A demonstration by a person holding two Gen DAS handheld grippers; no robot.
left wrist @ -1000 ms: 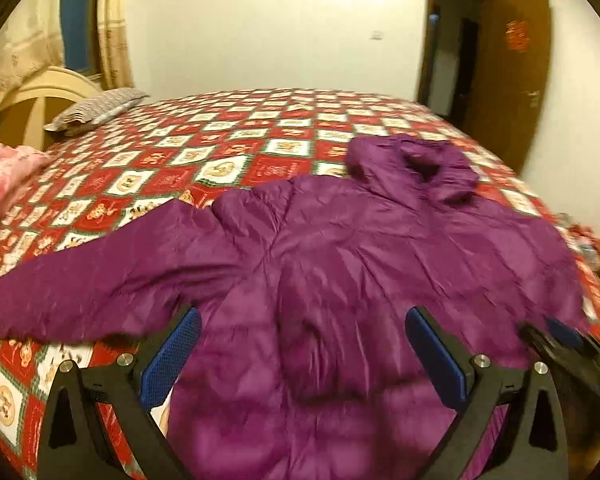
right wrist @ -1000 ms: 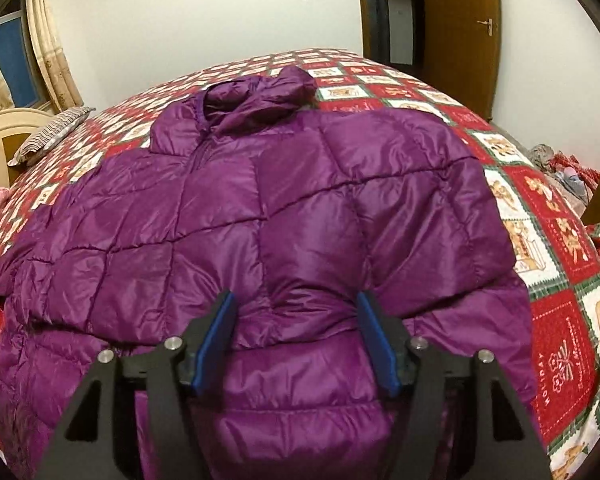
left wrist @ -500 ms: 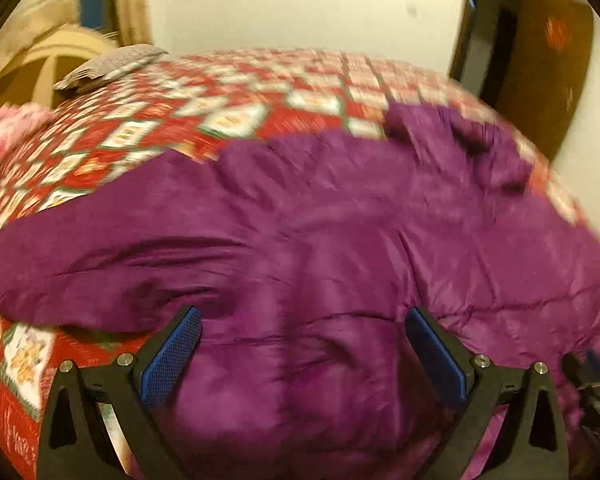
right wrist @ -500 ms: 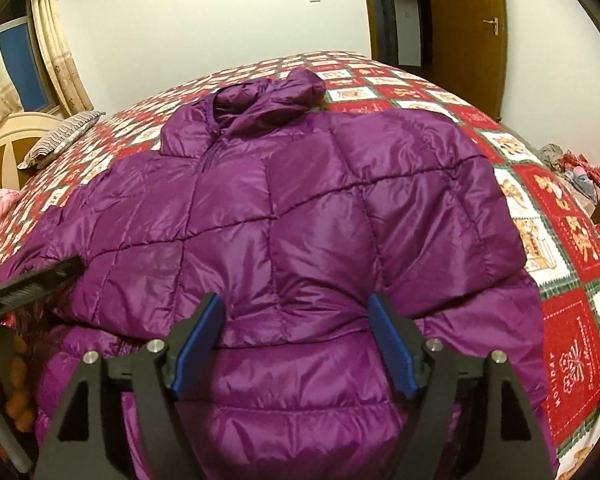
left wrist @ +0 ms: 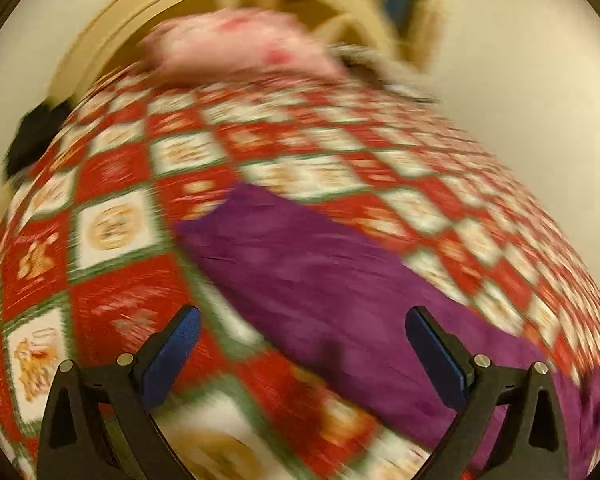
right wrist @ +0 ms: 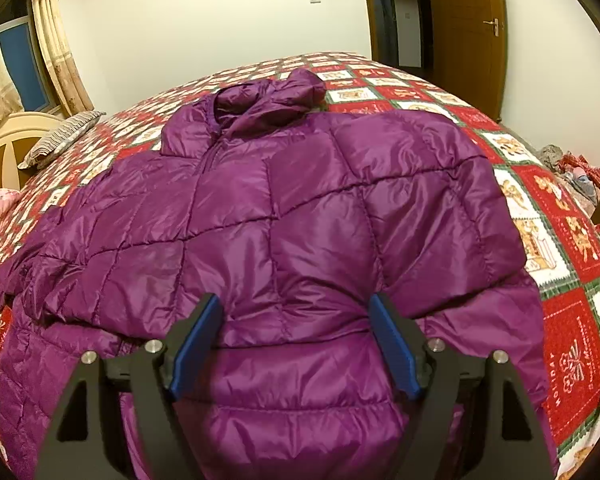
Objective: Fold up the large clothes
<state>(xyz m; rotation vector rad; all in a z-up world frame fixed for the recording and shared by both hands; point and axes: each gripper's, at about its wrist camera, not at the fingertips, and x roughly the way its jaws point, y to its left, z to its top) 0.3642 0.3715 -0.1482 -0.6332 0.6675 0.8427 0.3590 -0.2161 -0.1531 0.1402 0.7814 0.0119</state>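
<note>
**Purple jacket spread on the bed, both hand-held grippers open above it**

In the right wrist view, the purple quilted jacket (right wrist: pixel 284 216) fills the middle of the frame, lying flat on the bed (right wrist: pixel 556 208) with its red, white and green patchwork cover. Its hood (right wrist: pixel 268 98) sits bunched at the upper centre, and one sleeve is folded across the body, its lower edge running across the frame just above the fingertips. The right hand-held gripper (right wrist: pixel 296 344) stands at the lower centre with its blue-padded jaws spread apart and nothing between them; whether the pads touch the fabric cannot be told. A striped pillow (right wrist: pixel 60 138) lies at the left edge, beside a cream headboard (right wrist: pixel 8 140), with curtains (right wrist: pixel 56 52) at the upper left and a brown door (right wrist: pixel 468 36) at the upper right.

The left wrist view is heavily motion-blurred. The left hand-held gripper (left wrist: pixel 300 360) shows at the bottom of the frame, jaws wide apart and holding nothing. A purple sleeve (left wrist: pixel 324 288) of the jacket runs diagonally from the centre toward the lower right, lying on the patchwork cover, its end at the centre left. A pink bundle (left wrist: pixel 240 50) rests at the upper centre of the frame, at the far end of the bed.
</note>
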